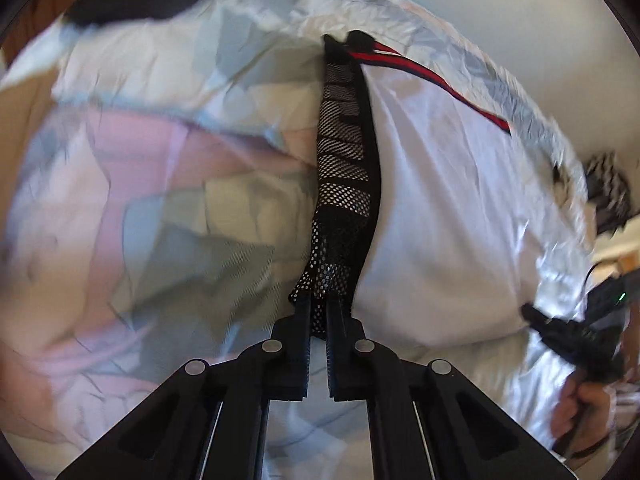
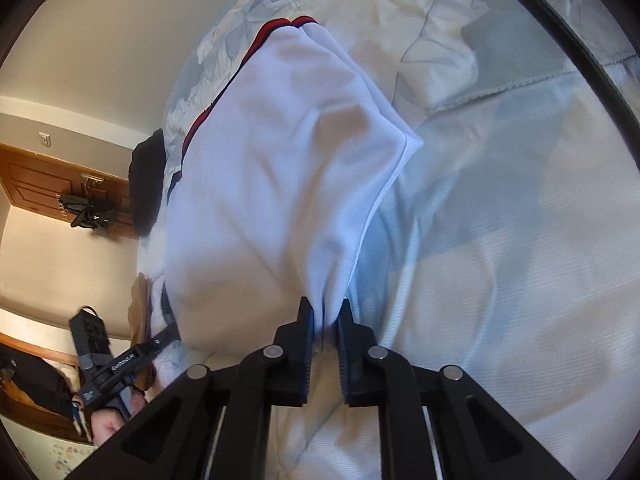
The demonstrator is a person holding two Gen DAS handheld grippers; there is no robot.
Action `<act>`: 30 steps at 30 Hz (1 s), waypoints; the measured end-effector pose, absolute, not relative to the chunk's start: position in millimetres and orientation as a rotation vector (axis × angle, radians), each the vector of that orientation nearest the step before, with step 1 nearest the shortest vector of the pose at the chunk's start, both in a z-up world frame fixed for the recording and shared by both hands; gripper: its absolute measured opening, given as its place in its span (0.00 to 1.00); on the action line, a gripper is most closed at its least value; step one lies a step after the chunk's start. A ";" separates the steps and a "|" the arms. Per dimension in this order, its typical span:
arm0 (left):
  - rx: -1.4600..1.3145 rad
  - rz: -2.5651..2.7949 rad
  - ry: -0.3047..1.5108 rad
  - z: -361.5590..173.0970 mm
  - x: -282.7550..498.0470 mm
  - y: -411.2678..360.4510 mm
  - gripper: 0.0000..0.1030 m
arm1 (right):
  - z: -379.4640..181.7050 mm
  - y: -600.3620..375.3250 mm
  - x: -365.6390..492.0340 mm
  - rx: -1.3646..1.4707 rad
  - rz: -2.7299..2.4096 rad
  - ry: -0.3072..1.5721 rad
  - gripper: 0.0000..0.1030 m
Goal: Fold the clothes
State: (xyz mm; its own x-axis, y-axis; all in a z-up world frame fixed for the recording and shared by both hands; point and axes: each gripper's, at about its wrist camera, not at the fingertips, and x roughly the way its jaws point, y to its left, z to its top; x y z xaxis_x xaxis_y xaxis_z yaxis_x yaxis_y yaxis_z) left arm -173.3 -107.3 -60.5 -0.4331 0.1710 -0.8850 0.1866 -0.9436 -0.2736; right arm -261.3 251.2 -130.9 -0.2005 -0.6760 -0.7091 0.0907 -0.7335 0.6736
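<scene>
Both grippers clamp the white garment [image 2: 280,184] above the bed.

The left gripper [image 1: 318,308] pinches the garment's black mesh band [image 1: 344,168], its fingers nearly together on the fabric; the right gripper [image 2: 325,316] is clenched on a bunched white edge. The garment, trimmed with a red and dark stripe [image 1: 436,84], hangs between them over the patchwork bedspread [image 2: 500,208]. A wooden door [image 2: 48,184] shows at the left of the right wrist view.
</scene>
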 end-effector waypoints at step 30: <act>0.905 -2.863 0.964 4.7 -174.4 -77.3 0.76 | -57.3 143.7 -240.3 0.889 -2.426 0.002 0.97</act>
